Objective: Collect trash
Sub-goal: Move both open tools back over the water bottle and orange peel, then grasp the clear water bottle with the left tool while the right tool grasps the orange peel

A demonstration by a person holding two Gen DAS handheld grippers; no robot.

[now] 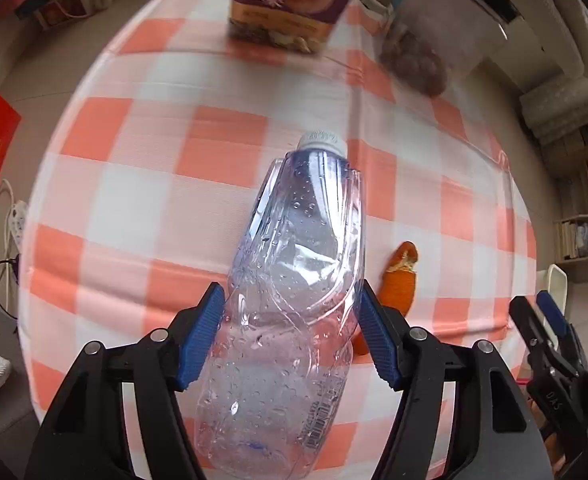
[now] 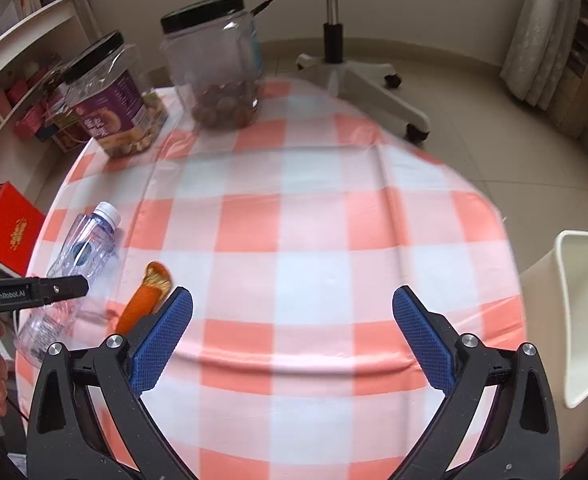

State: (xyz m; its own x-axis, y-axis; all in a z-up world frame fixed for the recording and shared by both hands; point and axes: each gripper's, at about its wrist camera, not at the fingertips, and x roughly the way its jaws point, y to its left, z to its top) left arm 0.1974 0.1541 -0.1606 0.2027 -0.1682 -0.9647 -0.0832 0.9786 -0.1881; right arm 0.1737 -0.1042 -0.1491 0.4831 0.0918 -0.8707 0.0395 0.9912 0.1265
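Observation:
A crushed clear plastic bottle (image 1: 294, 280) with a white cap lies on the checked tablecloth (image 1: 154, 128), its cap pointing away from me. My left gripper (image 1: 290, 286) has both blue pads against the bottle's sides, shut on it. In the right wrist view the same bottle (image 2: 90, 248) is at the table's left edge, with one left finger (image 2: 66, 286) across it. A piece of orange peel (image 2: 146, 300) lies just right of the bottle. My right gripper (image 2: 293, 292) hangs open above the cloth with nothing between its pads, its left pad close to the peel.
Two lidded clear jars (image 2: 110, 96) (image 2: 214, 60) stand at the table's far side. A white bin (image 2: 581, 320) sits beyond the right edge. An office chair (image 2: 333, 40) is behind the table. A red box (image 2: 10, 228) lies to the left.

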